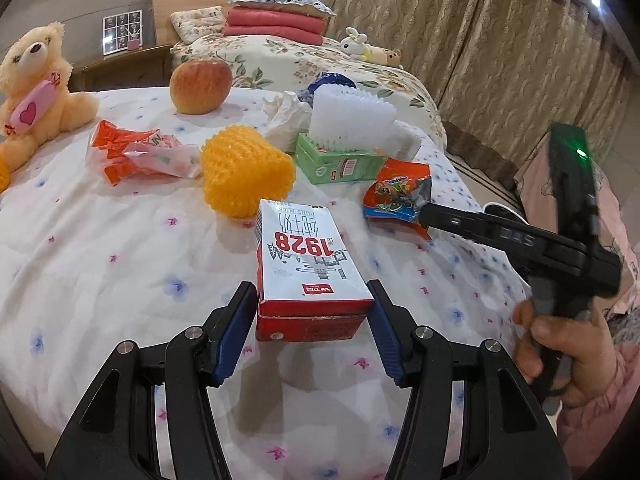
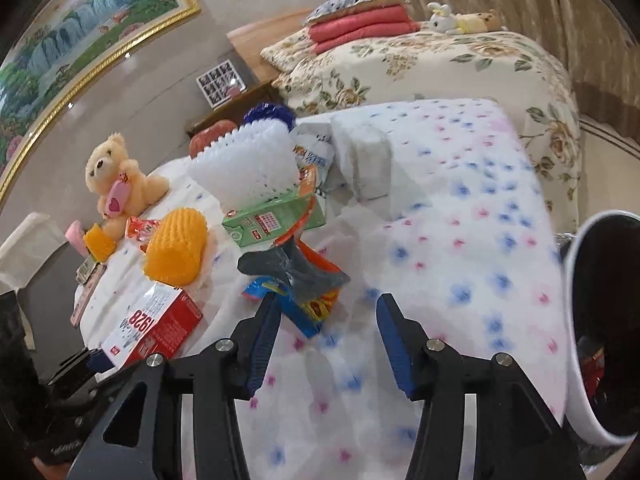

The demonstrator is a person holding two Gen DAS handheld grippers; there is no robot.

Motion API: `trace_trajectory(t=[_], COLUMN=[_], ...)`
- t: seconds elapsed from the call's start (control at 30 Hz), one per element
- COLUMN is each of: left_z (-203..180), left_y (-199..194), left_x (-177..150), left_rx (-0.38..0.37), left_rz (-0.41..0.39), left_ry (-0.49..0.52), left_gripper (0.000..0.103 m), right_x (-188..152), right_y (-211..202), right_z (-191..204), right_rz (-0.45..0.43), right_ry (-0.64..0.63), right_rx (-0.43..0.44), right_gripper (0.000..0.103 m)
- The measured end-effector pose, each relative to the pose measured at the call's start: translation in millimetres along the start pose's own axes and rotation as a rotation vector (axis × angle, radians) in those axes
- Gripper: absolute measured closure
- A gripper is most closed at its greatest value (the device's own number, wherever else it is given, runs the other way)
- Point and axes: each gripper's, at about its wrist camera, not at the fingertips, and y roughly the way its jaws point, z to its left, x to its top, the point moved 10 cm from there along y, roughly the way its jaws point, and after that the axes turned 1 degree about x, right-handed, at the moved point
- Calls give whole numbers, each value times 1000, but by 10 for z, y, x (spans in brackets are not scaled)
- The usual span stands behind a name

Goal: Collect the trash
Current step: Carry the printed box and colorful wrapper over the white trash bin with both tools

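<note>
Right now the left gripper [image 1: 314, 312] is sitting w/ its jaws apart on either side of the milk carton [image 1: 308, 264], pads flanking the carton's near red end; from the left wrist view I can't tell if they're touching or just beside. The carton is lying flat on the white flowered quilt [image 1: 120, 264], long axis running straight away from the gripper, so the jaws are lining up across its narrow width. Closing in would probably be enough.

Moving rightward: the orange foam net [image 1: 244, 172] is lying just beyond the carton, then the green box [image 1: 340, 162] w/ white foam netting [image 1: 352, 114] on top.

Further right, the snack wrapper [image 2: 296, 280] is lying crumpled near the quilt's edge. The right gripper [image 2: 326, 332] is hovering w/ jaws apart, nothing clamped; the wrapper is sitting just ahead and slightly left of the gap, near the left pad. That hand is clearly the nearer one for it.

Far right, the white-rimmed bin [image 2: 576, 320] is standing beside the bed, close to the right hand [image 1: 560, 352].
</note>
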Motion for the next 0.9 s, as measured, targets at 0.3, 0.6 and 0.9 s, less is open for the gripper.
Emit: trace_trajectory(t=[0.3,0.6,0.9], left_z=[-175,-499,-928], left_y=[37,100,135], left_x=[14,-4,35], left_rx=[-37,-82,-147], left_rz=[2,7,-1], left_ry=[34,83,151], left_gripper=[47,47,48], right_x=[59,-88,-181], right_y=[127,-281,-741], right_z=[82,-221,-581], right_rz=[6,-52,-122], right_ry=[-42,45,117], right_rx=[18,-1,-44], right_gripper=[87,100,100])
